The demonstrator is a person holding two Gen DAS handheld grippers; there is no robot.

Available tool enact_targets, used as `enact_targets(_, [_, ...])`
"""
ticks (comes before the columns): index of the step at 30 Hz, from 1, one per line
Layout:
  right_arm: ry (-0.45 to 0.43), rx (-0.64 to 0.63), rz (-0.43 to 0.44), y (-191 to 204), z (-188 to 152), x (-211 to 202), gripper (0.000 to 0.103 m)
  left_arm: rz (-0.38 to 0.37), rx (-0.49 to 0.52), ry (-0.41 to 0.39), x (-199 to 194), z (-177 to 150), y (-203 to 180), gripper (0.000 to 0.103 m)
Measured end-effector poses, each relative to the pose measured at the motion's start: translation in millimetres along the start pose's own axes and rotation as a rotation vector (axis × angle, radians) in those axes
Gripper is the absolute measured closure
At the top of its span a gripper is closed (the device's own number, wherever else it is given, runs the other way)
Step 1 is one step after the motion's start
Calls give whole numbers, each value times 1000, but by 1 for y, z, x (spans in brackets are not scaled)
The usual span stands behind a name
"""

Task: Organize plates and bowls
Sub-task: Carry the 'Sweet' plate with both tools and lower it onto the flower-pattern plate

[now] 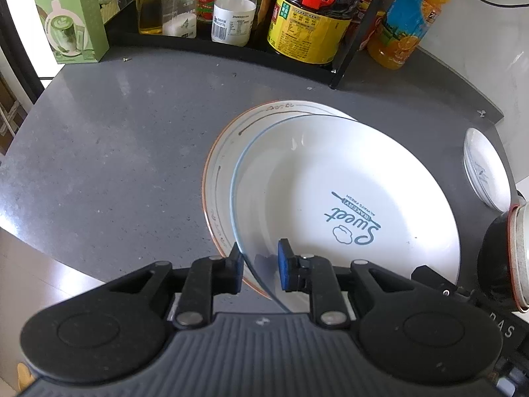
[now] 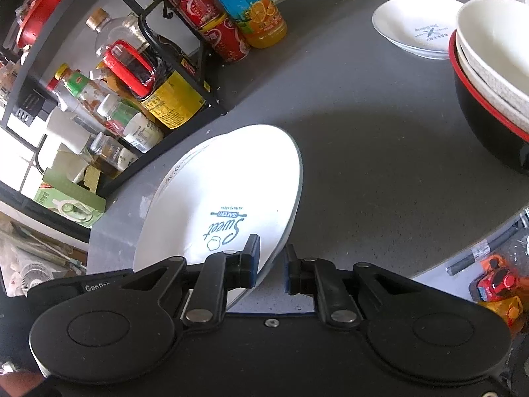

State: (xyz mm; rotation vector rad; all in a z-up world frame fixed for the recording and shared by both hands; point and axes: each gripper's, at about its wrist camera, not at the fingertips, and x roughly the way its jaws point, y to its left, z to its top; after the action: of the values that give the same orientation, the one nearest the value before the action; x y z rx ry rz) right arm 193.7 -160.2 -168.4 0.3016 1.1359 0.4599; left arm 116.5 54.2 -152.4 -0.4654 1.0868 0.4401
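A white plate printed "Sweet Bakery" (image 1: 347, 172) (image 2: 231, 172) lies slightly offset to the right on a larger orange-rimmed plate (image 1: 221, 165) (image 2: 172, 173) on the grey counter. My left gripper (image 1: 261, 264) straddles its near-left rim, with one pad under the edge and the other on the inner face, shut on it. On the opposite side, my right gripper (image 2: 271, 259) is shut on the same plate's rim. One of its fingers is over the print and the other is outside the edge. Part of the lower plate is hidden under the printed one.
A small white printed dish (image 2: 413, 23) (image 1: 486, 168) sits at the far right. Beside it is a stack of bowls (image 2: 489, 76) in a black, red-rimmed one. A black rack of bottles (image 1: 297, 16), an orange juice bottle (image 1: 410, 16) and a green box (image 1: 72, 16) line the back. The counter's edge runs near left.
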Motion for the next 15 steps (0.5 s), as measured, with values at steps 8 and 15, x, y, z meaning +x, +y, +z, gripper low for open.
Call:
enact_targets(8, [7,-4,-25,5,1,5,90,6,3,15,4,1,1,83])
enact_targets(15, [-12,6,-31,4,7,4,90,-1,37,28,6,4,-1,82])
